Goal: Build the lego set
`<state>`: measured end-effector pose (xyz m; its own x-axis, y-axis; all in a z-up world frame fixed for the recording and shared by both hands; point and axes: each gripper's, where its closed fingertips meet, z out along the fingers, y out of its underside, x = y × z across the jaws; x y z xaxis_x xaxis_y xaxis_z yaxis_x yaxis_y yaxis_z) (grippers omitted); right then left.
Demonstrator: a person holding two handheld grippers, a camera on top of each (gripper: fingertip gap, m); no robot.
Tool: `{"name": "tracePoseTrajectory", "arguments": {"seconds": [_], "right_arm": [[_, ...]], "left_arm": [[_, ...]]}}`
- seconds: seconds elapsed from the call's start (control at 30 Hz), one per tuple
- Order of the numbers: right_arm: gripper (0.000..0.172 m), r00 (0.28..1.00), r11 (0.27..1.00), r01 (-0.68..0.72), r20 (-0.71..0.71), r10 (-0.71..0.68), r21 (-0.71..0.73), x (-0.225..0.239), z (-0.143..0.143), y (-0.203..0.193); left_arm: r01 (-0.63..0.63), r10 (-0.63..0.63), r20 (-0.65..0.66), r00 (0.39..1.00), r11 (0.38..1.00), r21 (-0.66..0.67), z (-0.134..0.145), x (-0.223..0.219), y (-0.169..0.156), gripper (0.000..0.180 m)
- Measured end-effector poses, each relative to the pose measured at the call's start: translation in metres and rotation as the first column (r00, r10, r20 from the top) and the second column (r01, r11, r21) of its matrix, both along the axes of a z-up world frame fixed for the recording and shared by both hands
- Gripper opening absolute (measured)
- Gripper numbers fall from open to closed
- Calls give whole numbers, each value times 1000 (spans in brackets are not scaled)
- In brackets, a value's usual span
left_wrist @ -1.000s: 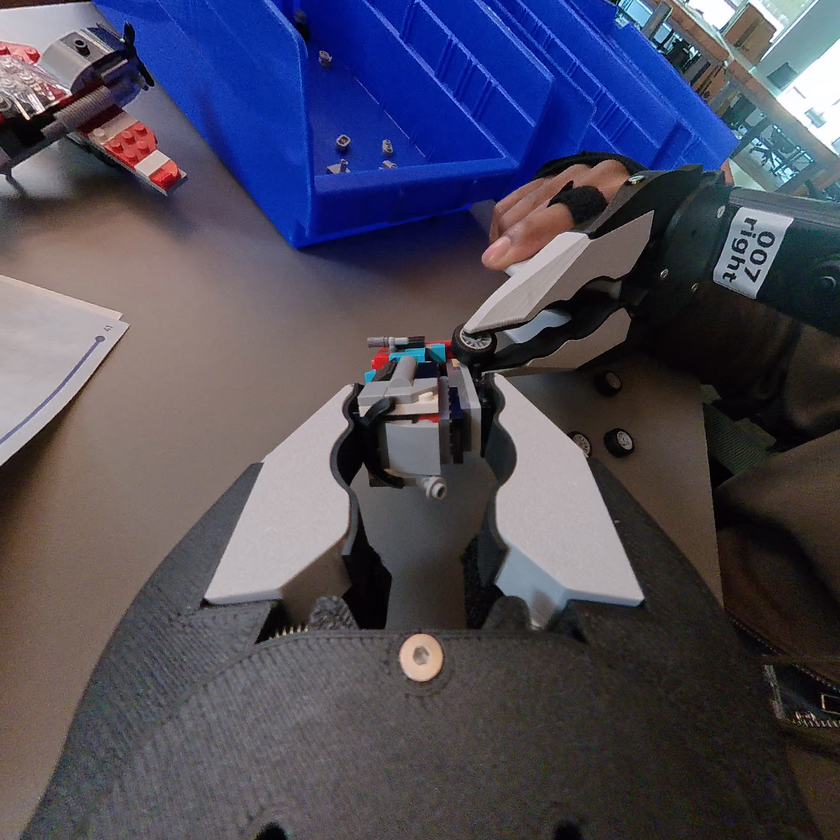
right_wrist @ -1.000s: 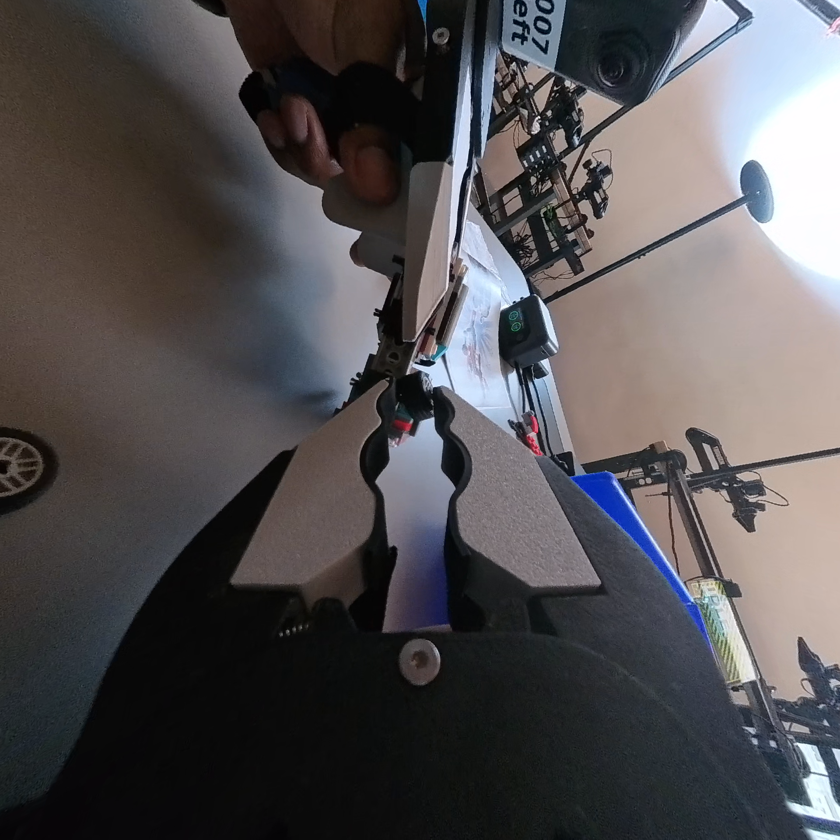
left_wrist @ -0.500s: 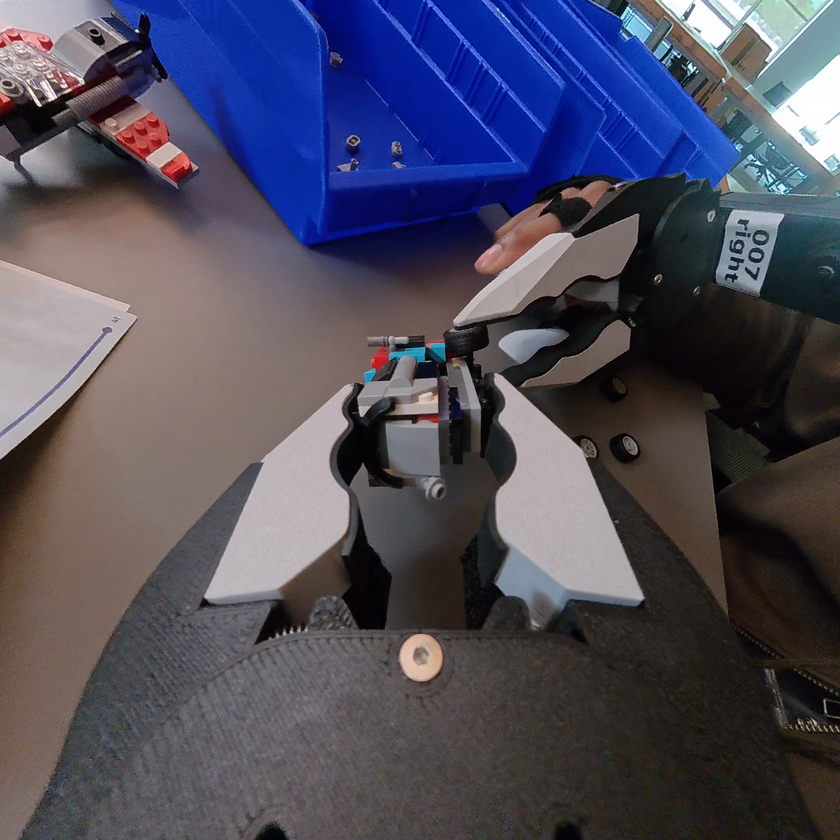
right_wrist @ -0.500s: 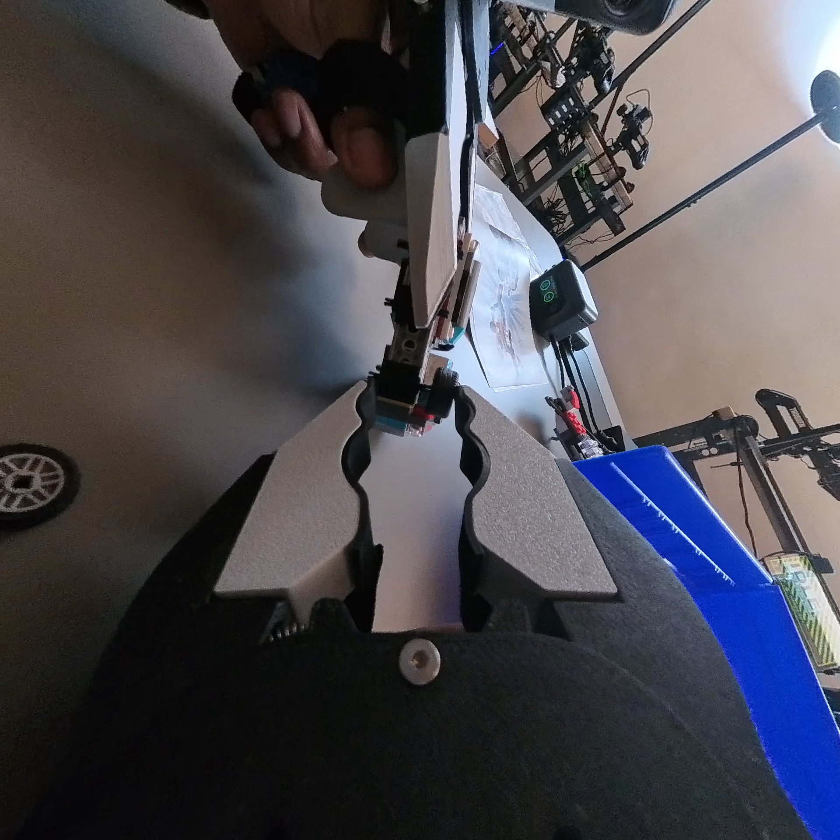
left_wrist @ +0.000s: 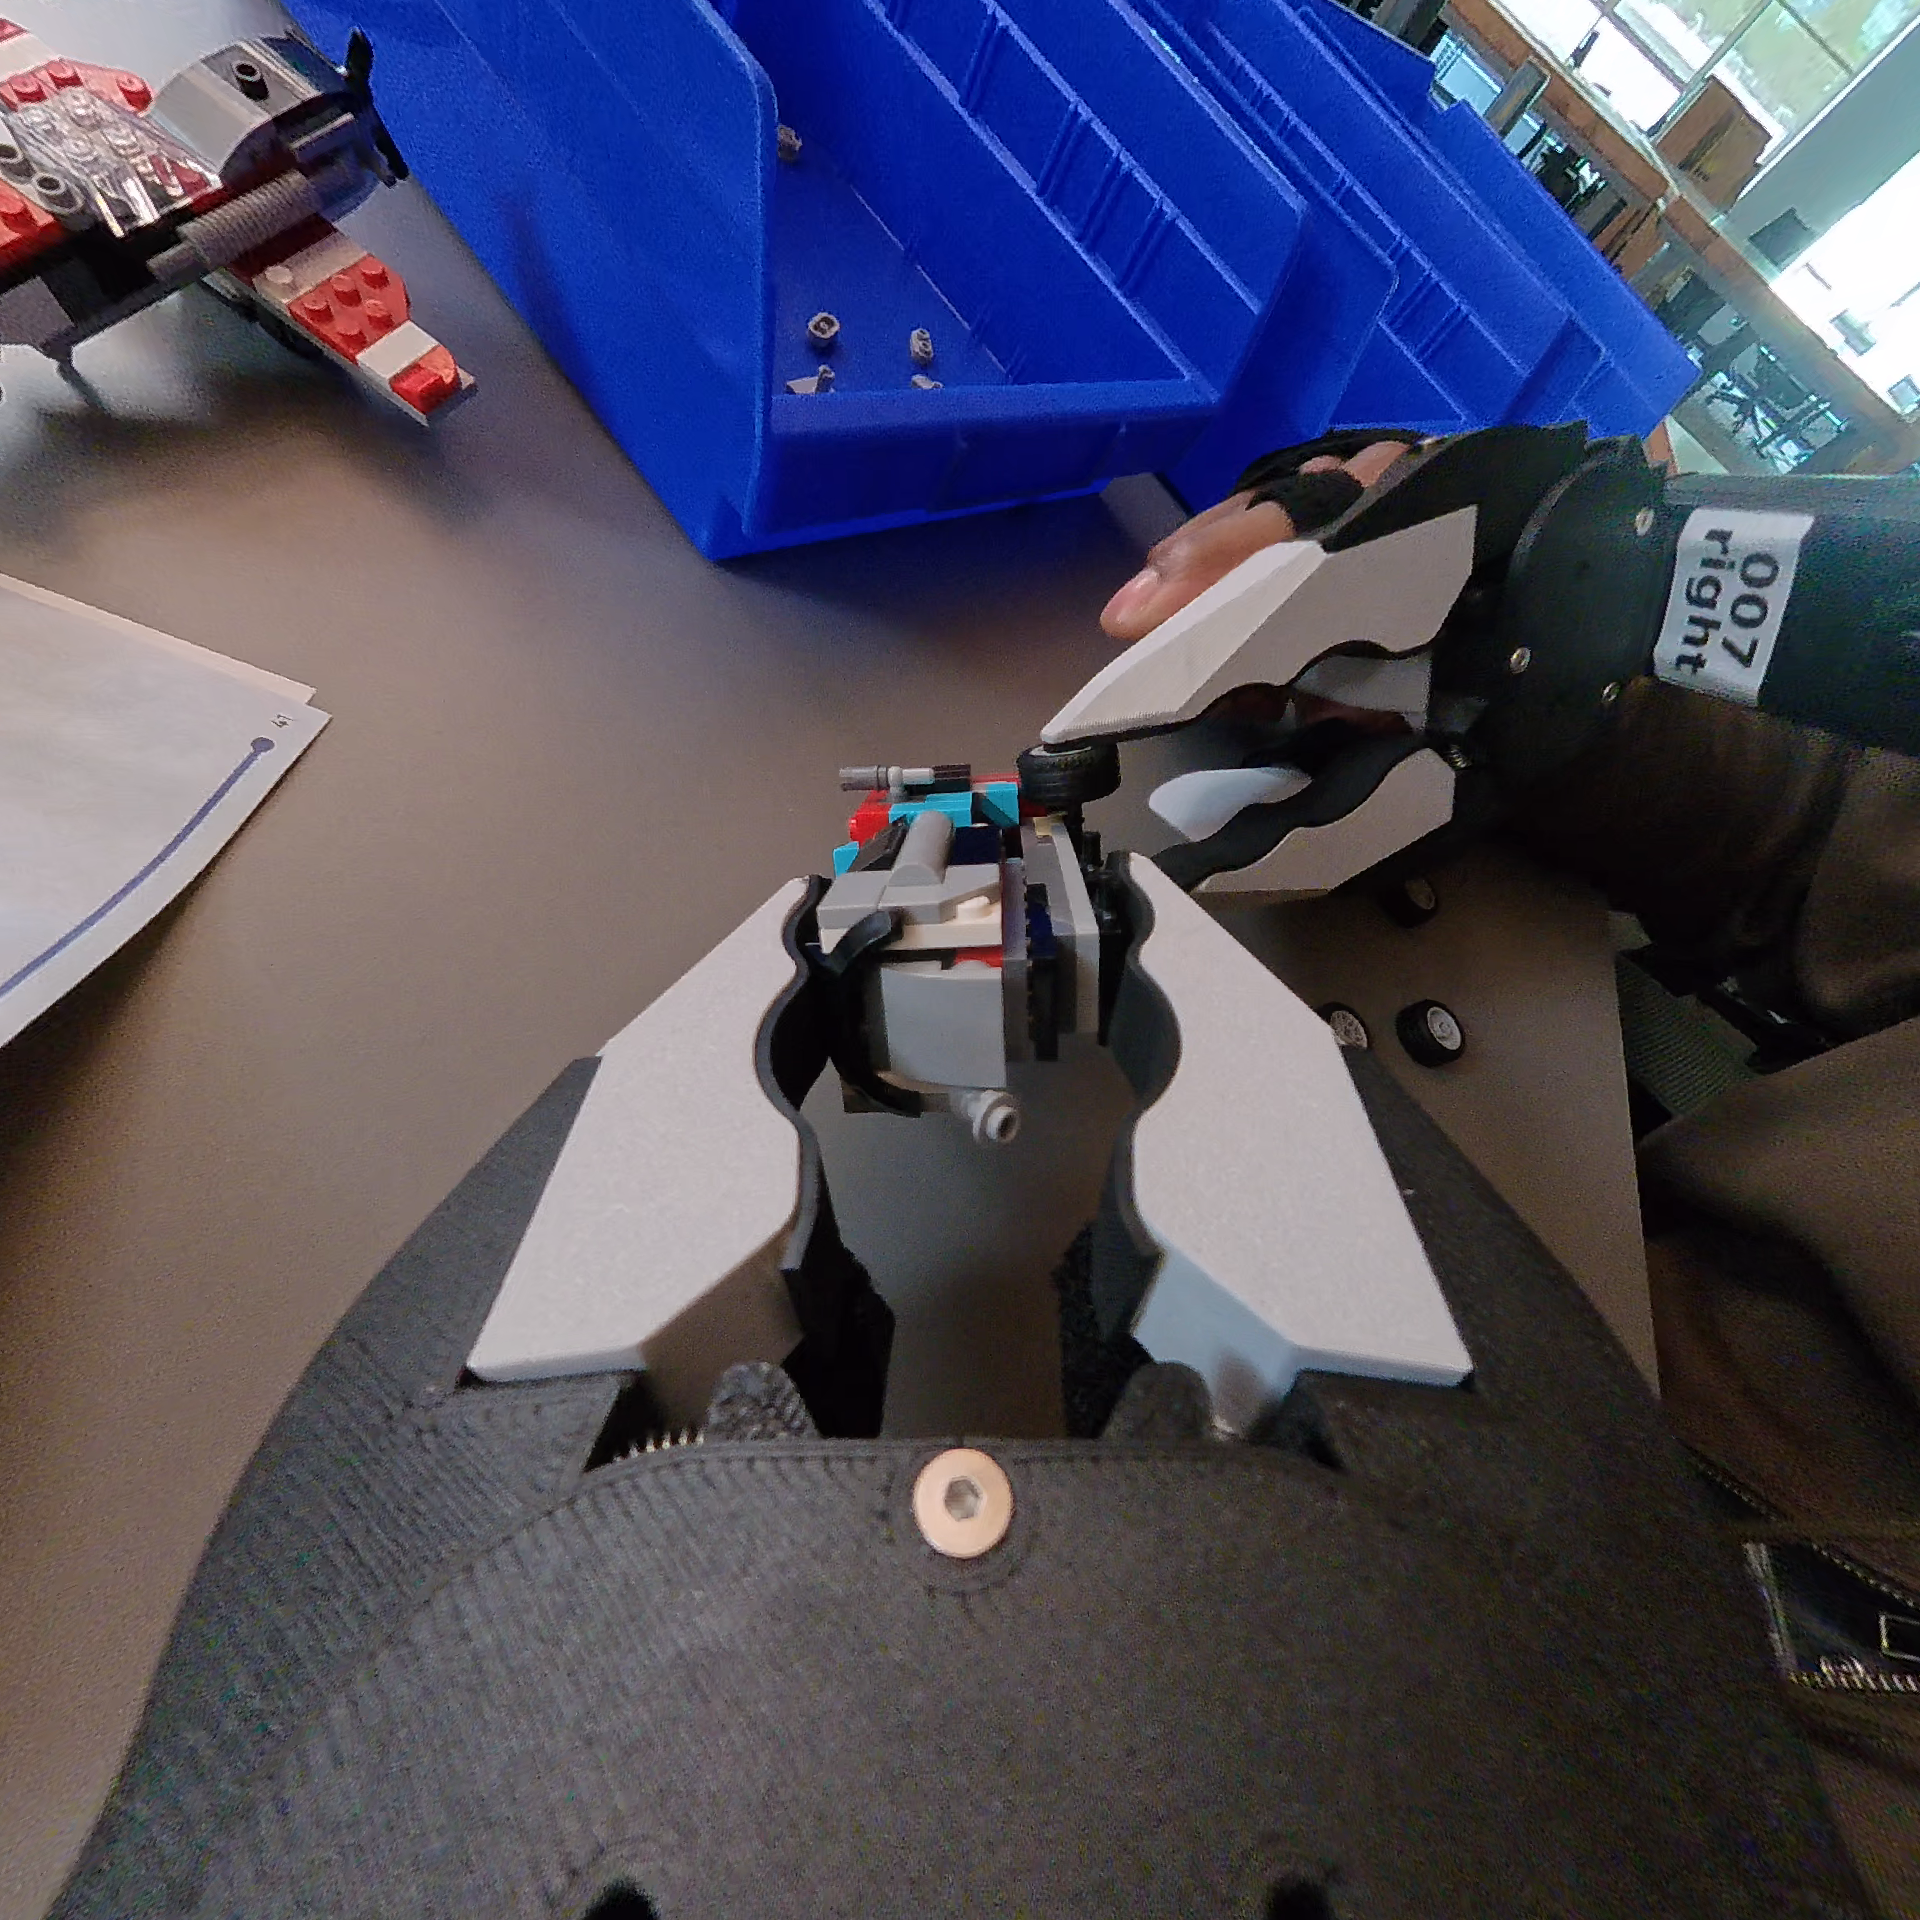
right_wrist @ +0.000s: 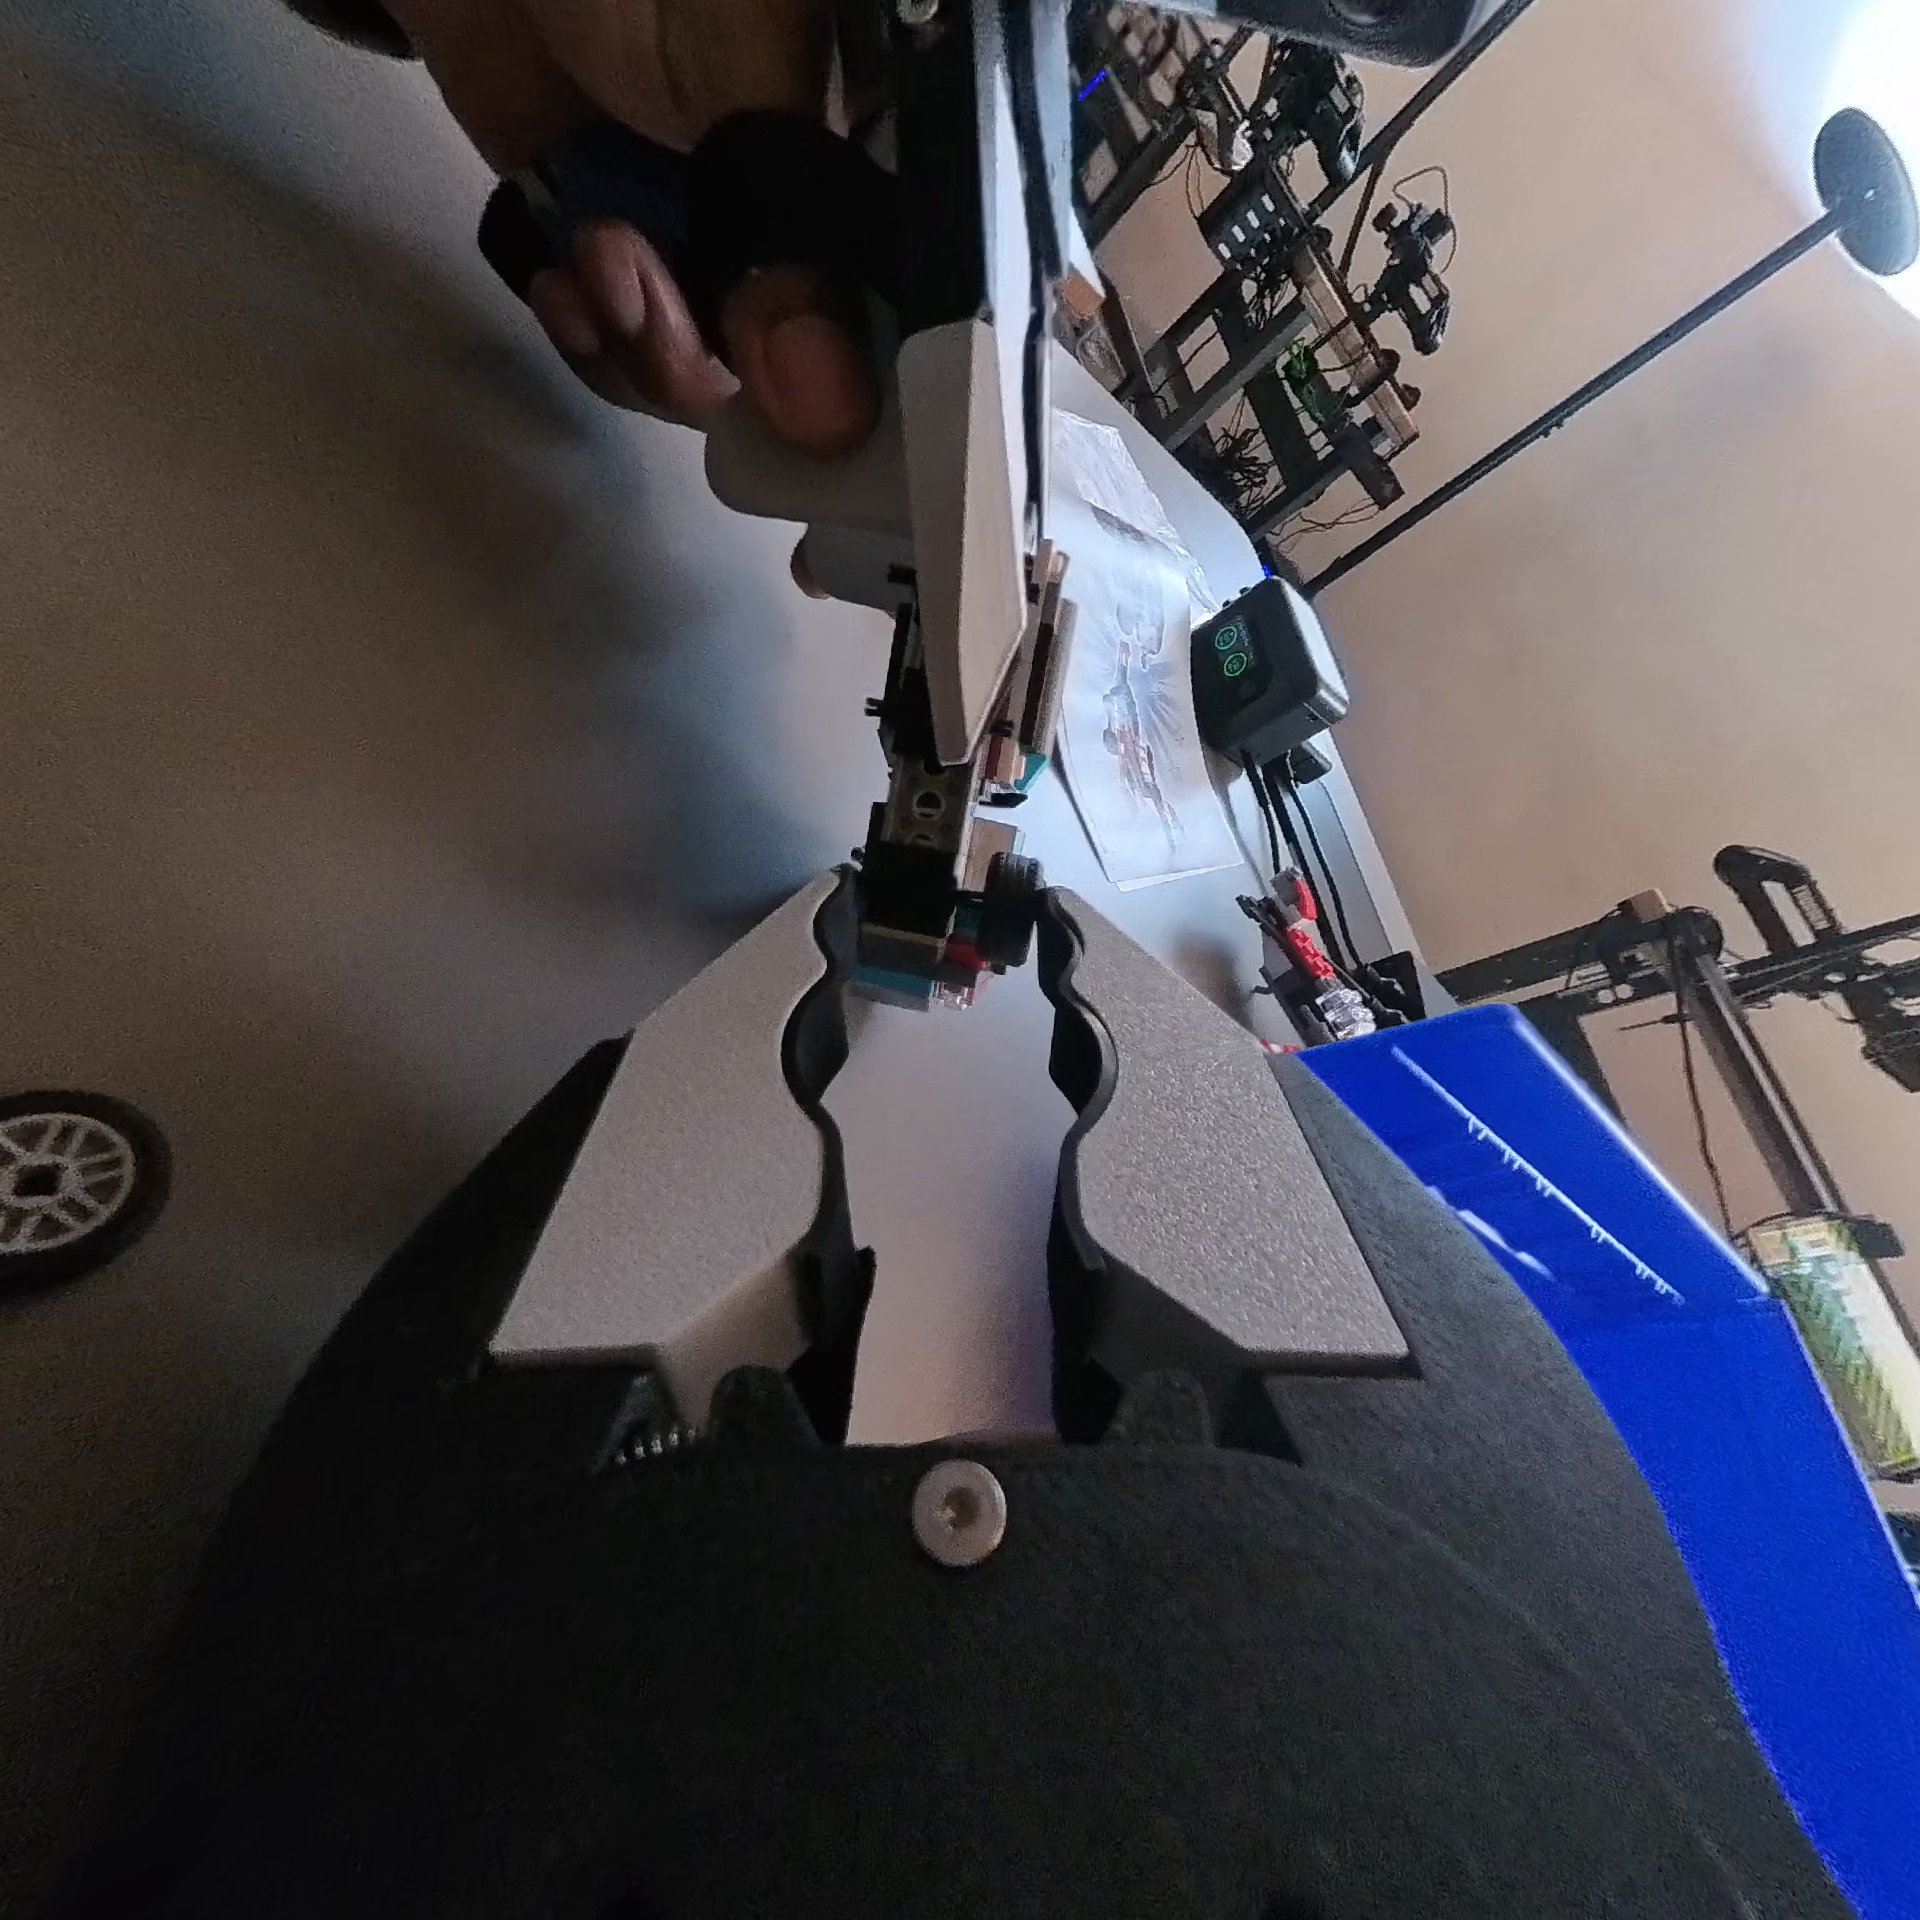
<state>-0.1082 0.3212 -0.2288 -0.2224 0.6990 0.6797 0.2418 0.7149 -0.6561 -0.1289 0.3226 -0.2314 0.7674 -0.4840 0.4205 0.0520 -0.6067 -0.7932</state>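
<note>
Two hand-held tools at work on a grey tabletop (left_wrist: 520, 935); all positions are given relative to the brick-built model (left_wrist: 956, 977).

Beyond the model stands a row of blue storage bins (left_wrist: 623, 312). The nearest bin holds a few small grey parts (left_wrist: 821, 327).

The left tool (left_wrist: 961, 935) reaches in from the near side. Its jaws are set fairly wide, and both pads press on the model's flanks, so the model is carried just above the tabletop.

The right tool (right_wrist: 940, 935) comes in from the model's right. Its jaws are at a middling width and span the model's far end. One pad bears on a small black wheel (left_wrist: 1068, 774) seated at that end, and the other appears to bear on the dark bricks of the opposite face. The hold reads as a squeeze across wheel and model together, though contact at the lower pad is only partly shown.

To the model's left lies a printed instruction sheet (left_wrist: 104, 779). Farther left and beyond it sits a red and grey brick aircraft (left_wrist: 208, 208).

Just right of the model, two loose small wheels (left_wrist: 1432, 1031) rest on the tabletop. A larger spoked wheel (right_wrist: 62, 1174) lies apart from them in the right wrist view.
</note>
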Motion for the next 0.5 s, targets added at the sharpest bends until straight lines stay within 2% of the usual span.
{"name": "tracePoseTrajectory", "arguments": {"seconds": [0.2,0.5], "right_arm": [[32,1000,996,22,1,-22,-84,-1,1,3],[32,998,993,55,0,-55,-106,-3,1,5]], "left_arm": [[-10,10,2,1000,1000,0,0,-1,1,56],[-35,35,6,999,999,-1,0,-4,3,56]]}}
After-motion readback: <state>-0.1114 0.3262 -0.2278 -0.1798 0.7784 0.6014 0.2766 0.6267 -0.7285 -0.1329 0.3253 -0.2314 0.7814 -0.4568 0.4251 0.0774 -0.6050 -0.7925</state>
